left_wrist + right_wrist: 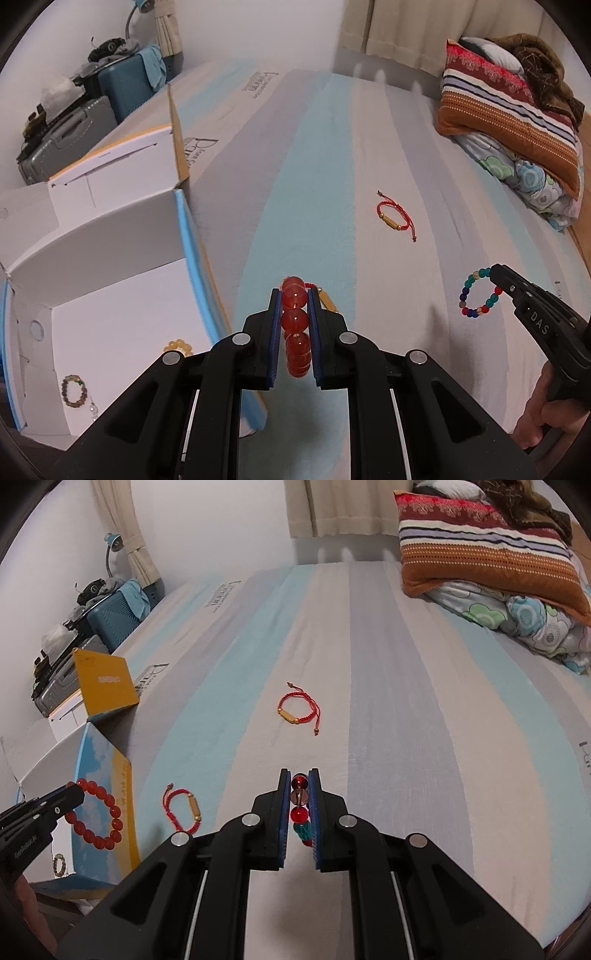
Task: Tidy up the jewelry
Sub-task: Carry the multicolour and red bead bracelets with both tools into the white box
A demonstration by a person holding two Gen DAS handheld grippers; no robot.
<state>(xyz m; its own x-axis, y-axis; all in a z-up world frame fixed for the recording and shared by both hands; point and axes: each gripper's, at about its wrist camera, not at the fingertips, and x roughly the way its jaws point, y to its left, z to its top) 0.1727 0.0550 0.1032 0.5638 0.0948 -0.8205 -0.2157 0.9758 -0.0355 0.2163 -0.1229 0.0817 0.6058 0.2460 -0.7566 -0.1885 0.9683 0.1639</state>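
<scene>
Two claws show, the left claw (pixel 294 325) and the right claw (pixel 300 808), each with one bead bracelet: a red bead bracelet (pixel 295 328) and a mixed-colour bead bracelet (pixel 478 293). Two red cord bracelets lie on the bed, one far (pixel 298 709) and one near (pixel 183 809). The one open box (pixel 110 295) has two bracelets inside, a yellow one (pixel 178 347) and a brown one (pixel 75 390).
</scene>
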